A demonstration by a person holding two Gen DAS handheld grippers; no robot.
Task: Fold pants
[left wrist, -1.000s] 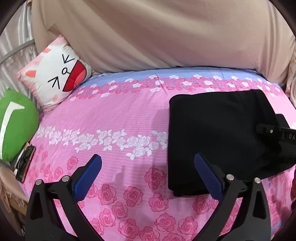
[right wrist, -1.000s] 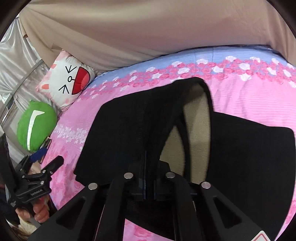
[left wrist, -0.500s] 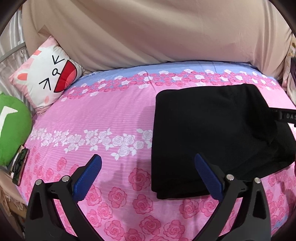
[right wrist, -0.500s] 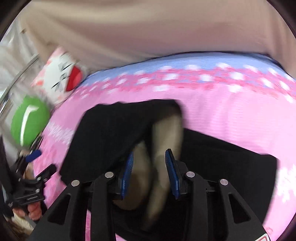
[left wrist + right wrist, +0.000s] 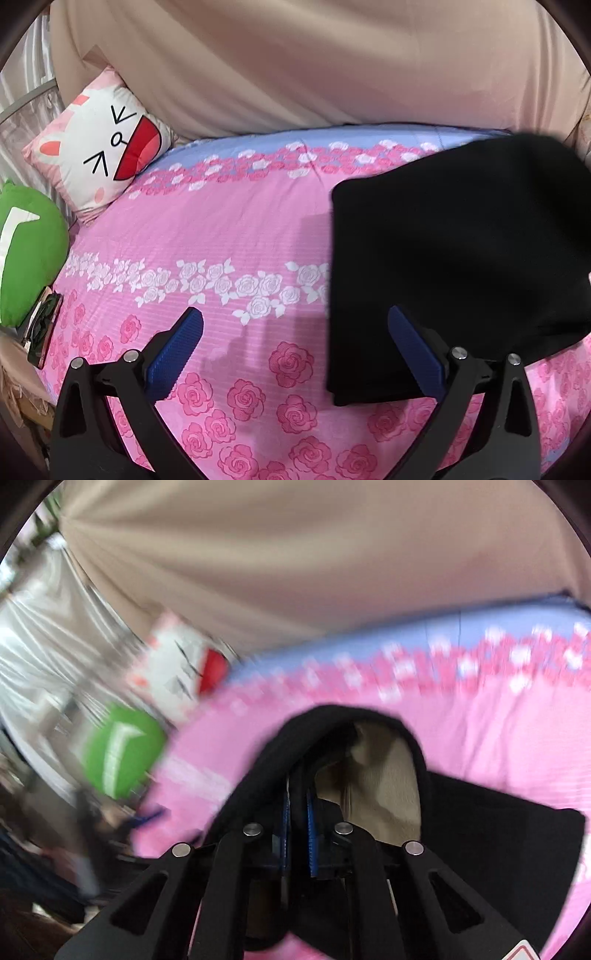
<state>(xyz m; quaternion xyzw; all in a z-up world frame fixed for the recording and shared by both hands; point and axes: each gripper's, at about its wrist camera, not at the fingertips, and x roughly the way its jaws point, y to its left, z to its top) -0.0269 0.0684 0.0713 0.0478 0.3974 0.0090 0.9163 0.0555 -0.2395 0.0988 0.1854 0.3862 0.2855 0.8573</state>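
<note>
the soft, limp black pants (image 5: 454, 258) are lying on the bed's (image 5: 229, 229) right side, sagging as the right hand-held gripper (image 5: 297, 812) is clamping their waistband edge, left hand-held gripper (image 5: 295, 350) gaping apart.

Soft, even indoor light fills my left wrist view, sharp throughout, with faint shadows of my fingers falling on the pink bedsheet (image 5: 229, 229). My right wrist view is heavily motion-blurred across the cat pillow (image 5: 177, 672) and green cushion (image 5: 122, 753). Fisheye bending curves both frames, dark vignette at the corners.
</note>
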